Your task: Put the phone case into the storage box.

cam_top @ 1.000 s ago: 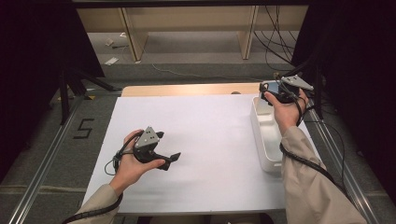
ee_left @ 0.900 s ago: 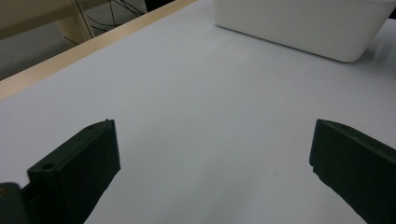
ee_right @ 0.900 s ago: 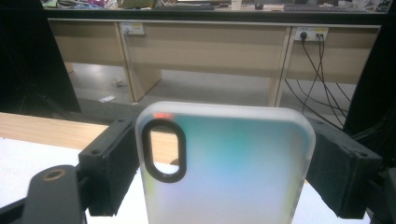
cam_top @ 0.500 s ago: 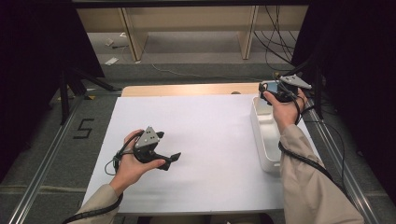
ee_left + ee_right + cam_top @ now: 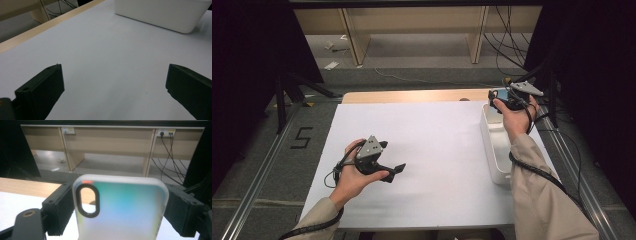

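White table [image 5: 432, 150] spreads wide, its near edge cut off. The white bin [image 5: 495, 150] sits at its right — inside partly hidden by the sleeve. Above its far end, the right hand-held gripper [image 5: 120, 202] clamps a translucent phone case [image 5: 122, 207], lower part out of frame. Left hand-held gripper [image 5: 113, 82] hovers low — jaws apart, empty.

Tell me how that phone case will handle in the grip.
The phone case looks like thin, translucent plastic, so probably light and somewhat bendy under squeeze. Its smooth frosted face may be slippery. The right gripper clamps only its side edges, so it could twist or pop out if jolted.
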{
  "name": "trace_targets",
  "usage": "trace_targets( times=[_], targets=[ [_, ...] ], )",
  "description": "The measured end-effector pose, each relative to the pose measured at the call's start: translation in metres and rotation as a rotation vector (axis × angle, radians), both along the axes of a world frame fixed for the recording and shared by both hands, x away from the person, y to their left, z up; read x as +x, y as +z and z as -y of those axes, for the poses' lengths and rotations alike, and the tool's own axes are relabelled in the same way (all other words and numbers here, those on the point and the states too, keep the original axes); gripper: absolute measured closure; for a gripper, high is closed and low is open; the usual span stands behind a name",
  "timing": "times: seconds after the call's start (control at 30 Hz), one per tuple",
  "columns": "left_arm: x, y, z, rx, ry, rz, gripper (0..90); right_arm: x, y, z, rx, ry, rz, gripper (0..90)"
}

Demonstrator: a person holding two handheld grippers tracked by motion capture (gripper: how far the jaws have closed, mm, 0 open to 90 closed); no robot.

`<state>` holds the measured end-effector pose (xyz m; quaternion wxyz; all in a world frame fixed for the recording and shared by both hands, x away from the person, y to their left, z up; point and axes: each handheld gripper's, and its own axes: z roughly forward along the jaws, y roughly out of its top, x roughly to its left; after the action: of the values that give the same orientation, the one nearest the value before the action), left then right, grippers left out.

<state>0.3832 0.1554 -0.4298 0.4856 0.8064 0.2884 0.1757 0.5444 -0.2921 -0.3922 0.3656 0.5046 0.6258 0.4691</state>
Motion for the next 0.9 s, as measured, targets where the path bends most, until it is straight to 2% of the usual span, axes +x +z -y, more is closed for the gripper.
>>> trace_targets(
  times=[0.9],
  targets=[
    [-0.0001,-0.0003,0.0002,0.0,0.0,-0.001,1.4,0.0041,-0.0065,-0.0023,-0.015,0.003,-0.014,18.5]
  ],
)
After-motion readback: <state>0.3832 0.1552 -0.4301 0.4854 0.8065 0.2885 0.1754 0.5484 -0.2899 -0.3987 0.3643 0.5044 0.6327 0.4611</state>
